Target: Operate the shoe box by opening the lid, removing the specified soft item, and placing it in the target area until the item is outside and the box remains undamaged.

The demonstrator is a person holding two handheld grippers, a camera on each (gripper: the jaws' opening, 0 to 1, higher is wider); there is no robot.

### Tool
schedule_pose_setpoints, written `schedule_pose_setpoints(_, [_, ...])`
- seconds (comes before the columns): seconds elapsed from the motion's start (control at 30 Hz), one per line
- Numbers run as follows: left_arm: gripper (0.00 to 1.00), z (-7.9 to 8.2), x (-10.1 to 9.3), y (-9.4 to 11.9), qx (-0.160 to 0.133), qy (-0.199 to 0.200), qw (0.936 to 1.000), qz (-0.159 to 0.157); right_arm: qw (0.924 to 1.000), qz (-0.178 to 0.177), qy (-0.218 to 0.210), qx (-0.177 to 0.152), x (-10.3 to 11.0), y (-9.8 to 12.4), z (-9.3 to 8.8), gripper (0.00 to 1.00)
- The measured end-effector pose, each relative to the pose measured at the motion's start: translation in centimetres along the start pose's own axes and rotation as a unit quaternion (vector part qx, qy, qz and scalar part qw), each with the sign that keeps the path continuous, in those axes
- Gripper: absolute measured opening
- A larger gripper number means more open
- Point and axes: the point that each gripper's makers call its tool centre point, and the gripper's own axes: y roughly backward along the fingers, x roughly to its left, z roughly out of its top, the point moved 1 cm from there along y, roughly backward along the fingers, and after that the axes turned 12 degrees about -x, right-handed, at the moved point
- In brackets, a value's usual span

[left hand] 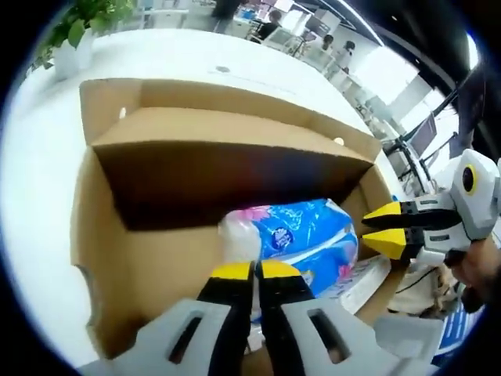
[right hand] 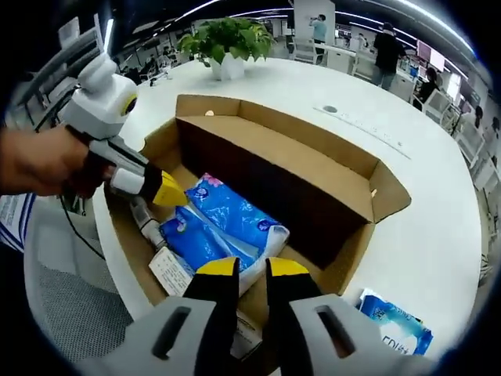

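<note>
The blue soft pack lies on the floor of the open cardboard box, lid flap folded back, on the white round table. In my left gripper view the pack sits just past my left gripper, whose yellow-tipped jaws stand nearly together with nothing between them. My right gripper hovers over the pack's near end, jaws narrowly apart and empty. A white card lies beside the pack. A second blue pack rests on the table outside the box. A potted plant stands beyond.
</note>
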Motion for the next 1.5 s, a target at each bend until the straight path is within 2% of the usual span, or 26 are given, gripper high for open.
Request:
schedule_pose_setpoints(0.37, [0.00,-0.1,-0.1,-0.1,0.004,-0.007,0.9999,-0.009,0.9995,-0.015,-0.021,0.018,-0.9,-1.3,-0.5,0.12])
schedule_pose_setpoints(0.43, [0.00,-0.1,0.0,-0.1,0.005,-0.007,0.9999,-0.010,0.9992,-0.020,-0.016,0.032,-1.1,-1.5,-0.8,0.11])
schedule_pose_setpoints(0.67, [0.00,-0.2,0.0,-0.2,0.007,-0.017,0.9997,-0.013,0.9985,-0.023,0.005,0.050,-1.1,-2.1,-0.8,0.10])
schedule_pose_setpoints(0.93, [0.00,-0.2,0.0,-0.3,0.007,-0.026,0.9995,-0.015,0.9970,-0.017,0.001,0.075,-1.1,-2.9,-1.5,0.09])
schedule_pose_setpoints(1.07, [0.00,-0.2,0.0,-0.4,0.011,-0.035,0.9992,-0.018,0.9962,-0.003,0.029,0.082,-1.0,-3.0,-1.6,0.06])
schedule_pose_setpoints(1.17, [0.00,-0.1,0.0,-0.2,0.019,-0.070,0.9970,-0.028,0.9955,0.020,0.065,0.065,-0.8,-2.9,-1.3,0.02])
schedule_pose_setpoints(1.33, [0.00,0.3,-0.7,0.2,0.018,-0.111,0.9921,-0.056,0.9945,0.032,0.078,0.062,-0.7,-2.3,-1.1,0.00])
schedule_pose_setpoints(1.43, [0.00,0.6,-1.0,0.8,0.018,-0.142,0.9878,-0.062,0.9948,0.037,0.081,0.051,-0.6,-2.0,-0.7,0.00])
schedule_pose_setpoints(1.5, [0.00,0.8,-1.0,1.2,0.016,-0.142,0.9878,-0.062,0.9952,0.038,0.084,0.034,-0.5,-1.7,0.0,0.00])
